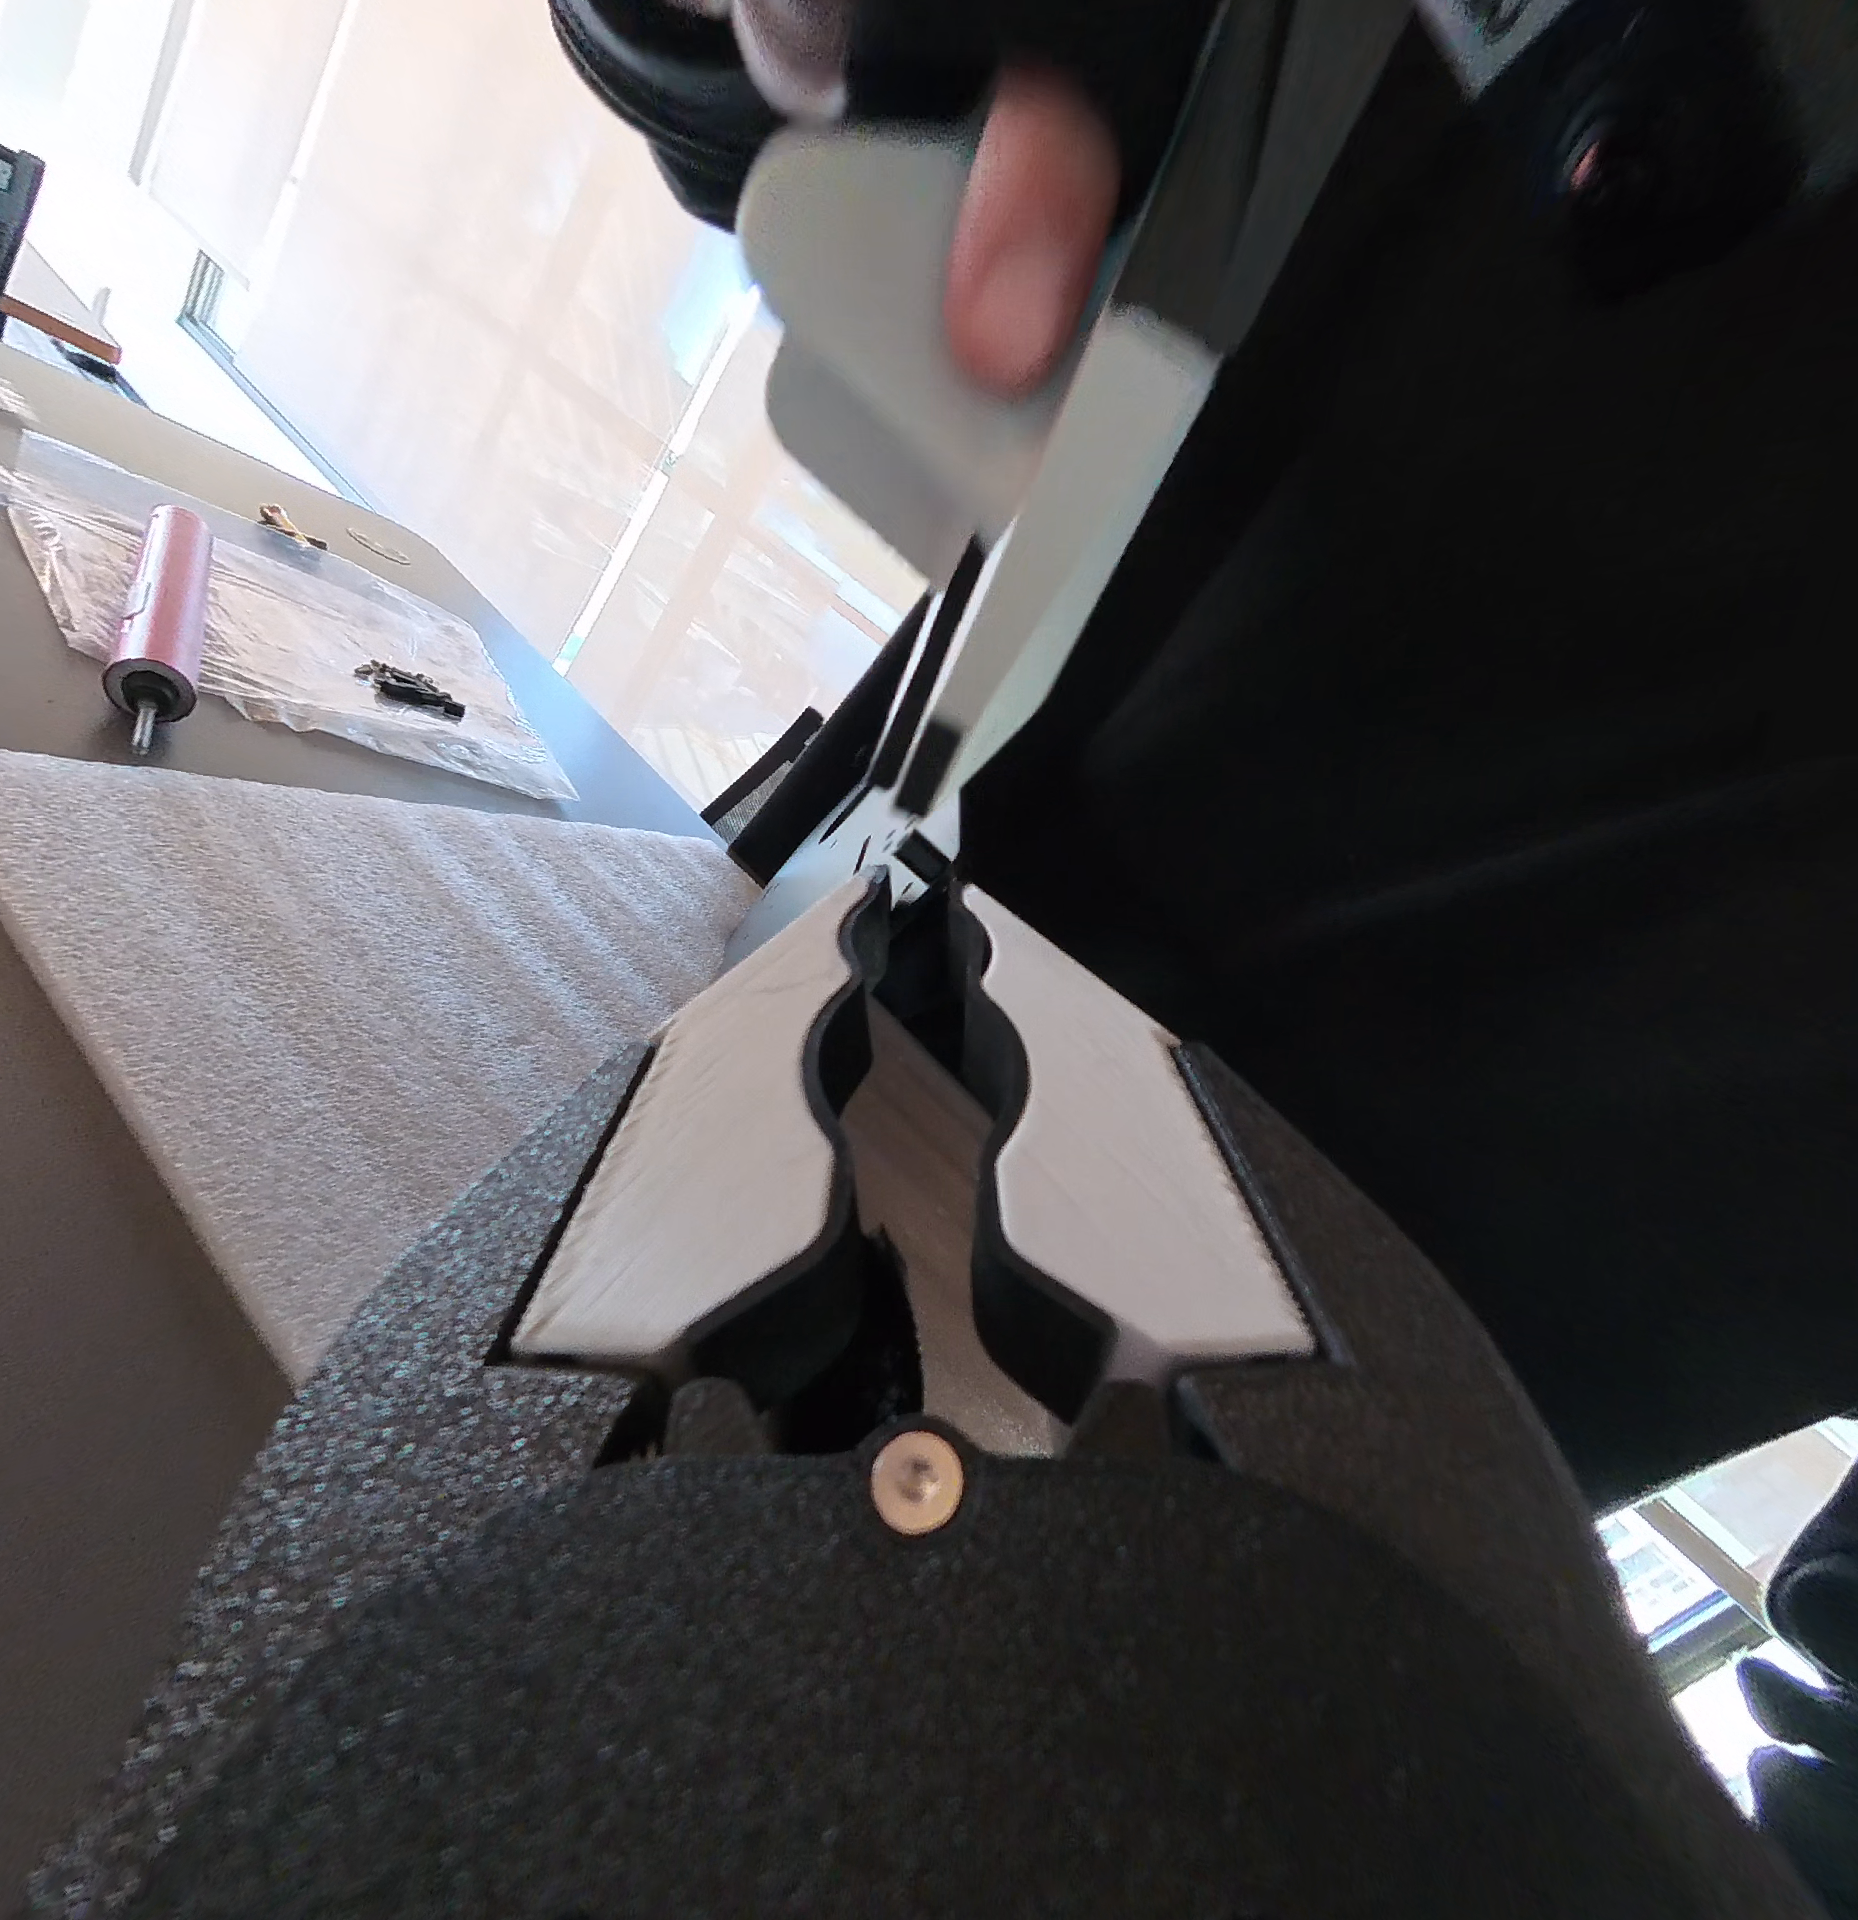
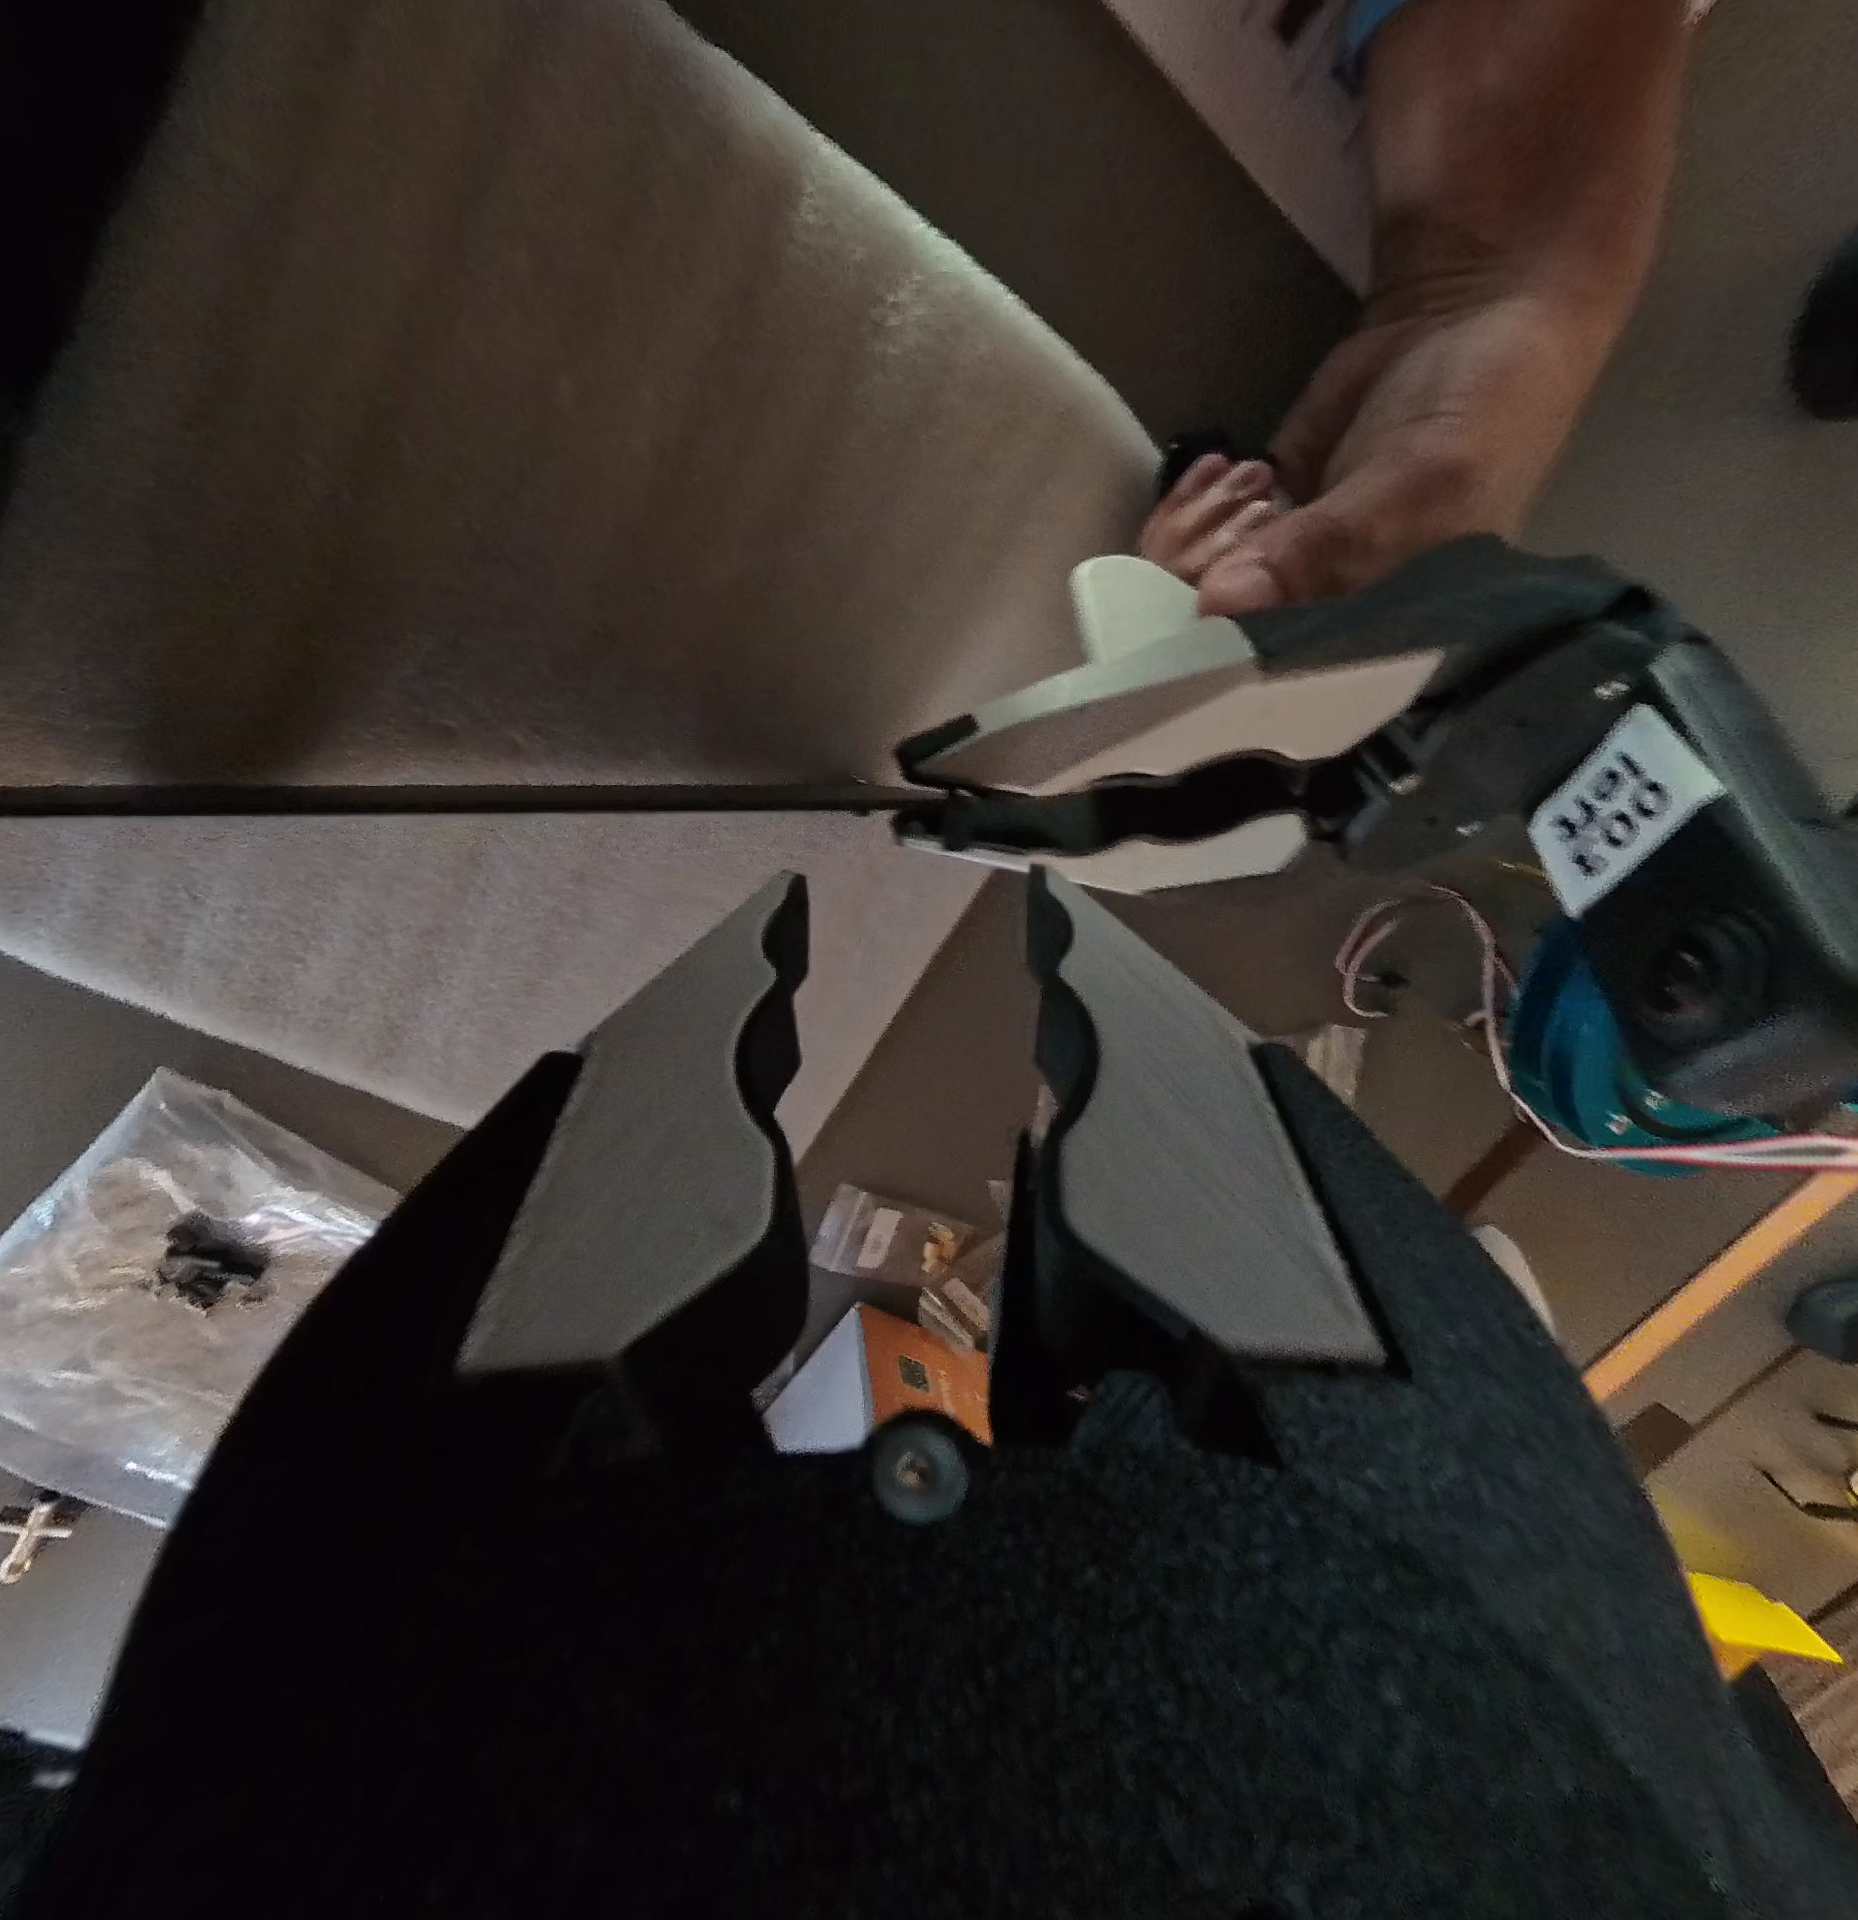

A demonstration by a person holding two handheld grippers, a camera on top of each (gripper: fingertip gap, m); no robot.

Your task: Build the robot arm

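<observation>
My left gripper (image 1: 917, 896) is tilted on its side above a white foam sheet (image 1: 333, 987), its jaws nearly together with something thin and black between the tips. In the right wrist view the left gripper (image 2: 920, 800) is shut on the end of a thin black strip (image 2: 437, 798) seen edge-on across the foam sheet (image 2: 489, 416). My right gripper (image 2: 920, 883) is open and empty, its tips just below the left gripper's tips. In the left wrist view the right gripper (image 1: 894, 831) comes down from above, blurred, tip to tip with the left one. A hand (image 2: 1424, 447) holds the left gripper.
A pink cylinder with a metal shaft (image 1: 161, 613) lies on a clear plastic bag (image 1: 312, 644) with small black parts (image 1: 411, 686) on the brown table. The bag (image 2: 125, 1299), a small metal cross piece (image 2: 31, 1538) and an orange box (image 2: 904, 1371) lie beyond the foam. Windows stand behind.
</observation>
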